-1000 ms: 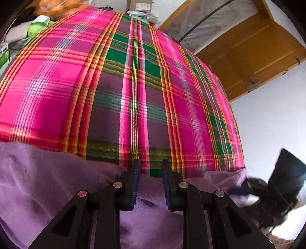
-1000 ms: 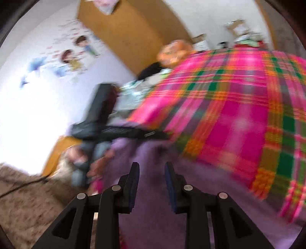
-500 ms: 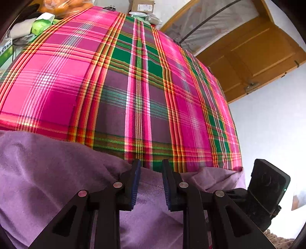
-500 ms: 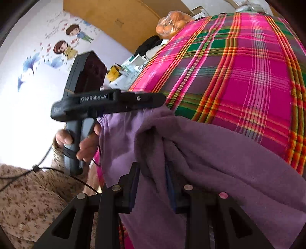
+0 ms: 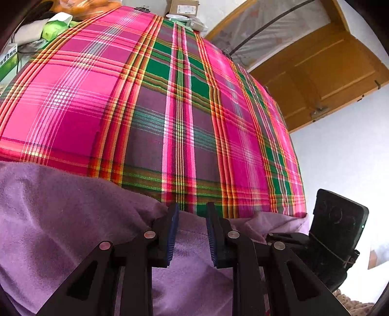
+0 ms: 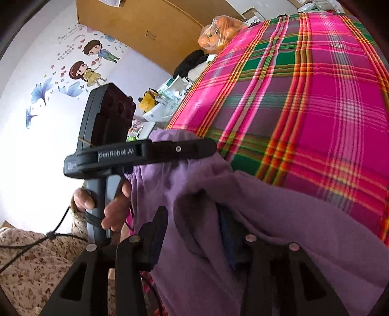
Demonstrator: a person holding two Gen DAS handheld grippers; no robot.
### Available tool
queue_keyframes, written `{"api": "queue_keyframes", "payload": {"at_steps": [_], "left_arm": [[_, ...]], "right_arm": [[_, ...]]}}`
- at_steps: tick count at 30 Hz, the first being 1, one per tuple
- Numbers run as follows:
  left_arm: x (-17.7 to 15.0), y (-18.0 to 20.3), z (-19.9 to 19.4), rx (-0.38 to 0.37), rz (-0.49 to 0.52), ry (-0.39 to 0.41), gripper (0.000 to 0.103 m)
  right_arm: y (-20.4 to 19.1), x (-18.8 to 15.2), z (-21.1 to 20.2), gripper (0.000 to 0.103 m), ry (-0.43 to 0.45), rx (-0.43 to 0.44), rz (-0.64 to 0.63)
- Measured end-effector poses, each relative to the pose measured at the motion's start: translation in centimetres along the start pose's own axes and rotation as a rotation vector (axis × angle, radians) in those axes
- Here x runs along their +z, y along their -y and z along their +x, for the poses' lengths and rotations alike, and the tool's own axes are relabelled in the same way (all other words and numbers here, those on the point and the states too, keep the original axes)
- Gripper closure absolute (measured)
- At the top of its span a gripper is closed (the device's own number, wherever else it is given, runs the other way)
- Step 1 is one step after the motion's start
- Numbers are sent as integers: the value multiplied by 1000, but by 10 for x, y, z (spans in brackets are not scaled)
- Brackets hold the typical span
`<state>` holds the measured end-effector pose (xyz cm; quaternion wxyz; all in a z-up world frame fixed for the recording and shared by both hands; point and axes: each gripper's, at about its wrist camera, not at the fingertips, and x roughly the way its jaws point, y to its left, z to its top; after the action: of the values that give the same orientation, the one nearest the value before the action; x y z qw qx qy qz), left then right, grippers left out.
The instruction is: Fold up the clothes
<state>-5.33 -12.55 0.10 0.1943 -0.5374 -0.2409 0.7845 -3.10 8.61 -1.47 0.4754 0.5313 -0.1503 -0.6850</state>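
A purple fleece garment (image 5: 60,218) lies bunched along the near edge of a surface covered with a pink and green plaid cloth (image 5: 170,109). My left gripper (image 5: 192,206) is shut on the garment's edge. In the right wrist view the left gripper (image 6: 214,148) holds the purple garment (image 6: 291,218) up at the plaid cloth's (image 6: 316,85) corner, gripped by a person's hand (image 6: 114,209). My right gripper (image 6: 192,214) stands open with a fold of the fabric between its jaws; fabric covers its right finger. The right gripper's housing (image 5: 338,231) shows at the garment's right end.
A bag of oranges (image 6: 218,26), dark items and boxes crowd the plaid surface's far left side. A cardboard box (image 5: 182,7) sits at the far end. A wooden door (image 5: 328,73) is to the right. Floral fabric (image 6: 29,262) and a cable lie below the hand.
My right gripper swung in onto the purple garment, then its jaws spread wider. The left gripper has kept its grip and edged slightly forward over the plaid.
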Motion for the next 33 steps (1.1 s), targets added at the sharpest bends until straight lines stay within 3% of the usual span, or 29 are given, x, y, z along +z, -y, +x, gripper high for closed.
{"api": "queue_keyframes", "payload": {"at_steps": [4,15,20,29,33], "left_arm": [[0,-2,0,-10,-8,0,80],[2,-6,-2,-15,-30,12,80],[3,-4,0,-8,-29,12,80],[5,4,-4,-37,2,20,80],[6,9,-5,-50,18,24,80]], "right_arm": [[-2,6,9,56,14,13,8],[14,24,-19,55,234,90,122],[24,37,-30,55,273,94,172],[35,45,-33,55,281,-6,223],[27,40,-55,55,264,-217,95]]}}
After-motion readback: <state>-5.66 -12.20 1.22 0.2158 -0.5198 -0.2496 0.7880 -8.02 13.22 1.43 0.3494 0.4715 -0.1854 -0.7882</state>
